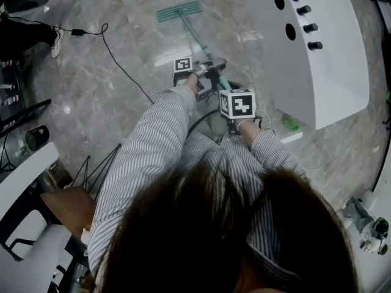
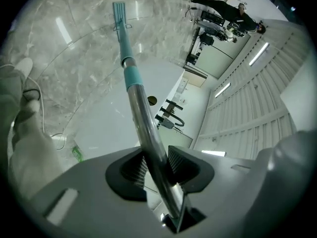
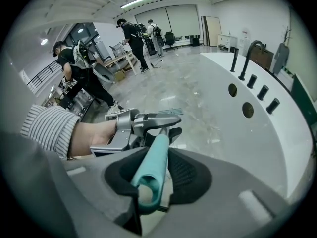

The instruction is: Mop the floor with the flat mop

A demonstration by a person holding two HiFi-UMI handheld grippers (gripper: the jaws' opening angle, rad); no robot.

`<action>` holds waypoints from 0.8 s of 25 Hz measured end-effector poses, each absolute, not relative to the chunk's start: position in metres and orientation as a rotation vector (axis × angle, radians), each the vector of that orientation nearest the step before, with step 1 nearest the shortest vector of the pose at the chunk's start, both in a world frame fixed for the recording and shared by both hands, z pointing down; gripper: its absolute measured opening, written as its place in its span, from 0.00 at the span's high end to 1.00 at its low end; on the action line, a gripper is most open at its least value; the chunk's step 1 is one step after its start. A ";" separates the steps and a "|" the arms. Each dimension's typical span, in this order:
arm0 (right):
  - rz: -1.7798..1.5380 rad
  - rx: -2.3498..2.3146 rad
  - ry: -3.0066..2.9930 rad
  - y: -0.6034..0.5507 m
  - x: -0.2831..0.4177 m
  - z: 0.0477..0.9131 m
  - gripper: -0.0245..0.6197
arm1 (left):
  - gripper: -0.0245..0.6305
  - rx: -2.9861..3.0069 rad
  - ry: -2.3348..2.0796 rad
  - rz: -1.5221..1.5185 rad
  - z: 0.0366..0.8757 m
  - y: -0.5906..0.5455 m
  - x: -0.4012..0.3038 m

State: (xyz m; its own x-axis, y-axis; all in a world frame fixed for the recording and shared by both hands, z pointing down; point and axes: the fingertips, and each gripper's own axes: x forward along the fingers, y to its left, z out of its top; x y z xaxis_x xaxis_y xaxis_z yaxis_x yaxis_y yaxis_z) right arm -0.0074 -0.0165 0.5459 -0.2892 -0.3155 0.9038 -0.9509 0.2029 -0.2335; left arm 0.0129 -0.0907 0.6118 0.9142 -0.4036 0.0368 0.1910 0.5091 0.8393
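Pole stiffness and low weight should make the flat mop (image 1: 178, 11) easy to steer; its head lies on the marble floor (image 1: 122, 35) ahead. The left hand-held gripper (image 2: 157, 170) clamps the steel shaft (image 2: 143, 128), and the right hand-held gripper (image 3: 152, 177) clamps the teal end grip (image 3: 156, 157). A white bathtub (image 1: 333, 72) crowds the right side, and a black cable (image 1: 119, 66) lies on the floor to the left.

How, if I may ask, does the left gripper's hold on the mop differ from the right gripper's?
The left gripper clamps the bare metal pole; the right gripper clamps the teal end grip. The left gripper sits farther forward, nearer the mop head; the right gripper holds the very top end. Both have jaws shut on the same flat mop.
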 end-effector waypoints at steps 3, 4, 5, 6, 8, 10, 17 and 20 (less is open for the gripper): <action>1.083 1.190 -1.756 -0.067 -0.019 0.545 0.79 | 0.77 0.973 -0.250 -0.386 0.610 -0.141 0.000; 1.077 1.189 -1.762 -0.084 -0.024 0.544 0.79 | 0.77 0.977 -0.257 -0.394 0.610 -0.159 -0.004; 1.071 1.186 -1.766 -0.101 -0.028 0.545 0.79 | 0.77 0.980 -0.261 -0.402 0.612 -0.177 -0.009; 1.063 1.180 -1.770 -0.117 -0.032 0.548 0.79 | 0.77 0.981 -0.263 -0.409 0.614 -0.194 -0.013; 1.049 1.165 -1.778 -0.151 -0.041 0.554 0.79 | 0.77 0.983 -0.271 -0.413 0.619 -0.229 -0.023; 1.029 1.146 -1.779 -0.188 -0.050 0.560 0.79 | 0.77 0.991 -0.283 -0.402 0.625 -0.266 -0.031; 1.053 1.102 -1.777 -0.337 -0.077 0.576 0.79 | 0.78 0.981 -0.343 -0.419 0.642 -0.418 -0.062; 1.070 1.099 -1.798 -0.408 -0.091 0.577 0.79 | 0.78 0.972 -0.365 -0.458 0.642 -0.489 -0.077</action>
State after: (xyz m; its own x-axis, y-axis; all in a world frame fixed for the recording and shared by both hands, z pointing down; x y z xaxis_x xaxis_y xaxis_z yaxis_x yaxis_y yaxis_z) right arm -0.0908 -0.4081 0.5770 -0.3421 -0.2876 0.8946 -0.9235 0.2788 -0.2635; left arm -0.0773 -0.4885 0.6419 0.8460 -0.5252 0.0922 0.2066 0.4822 0.8513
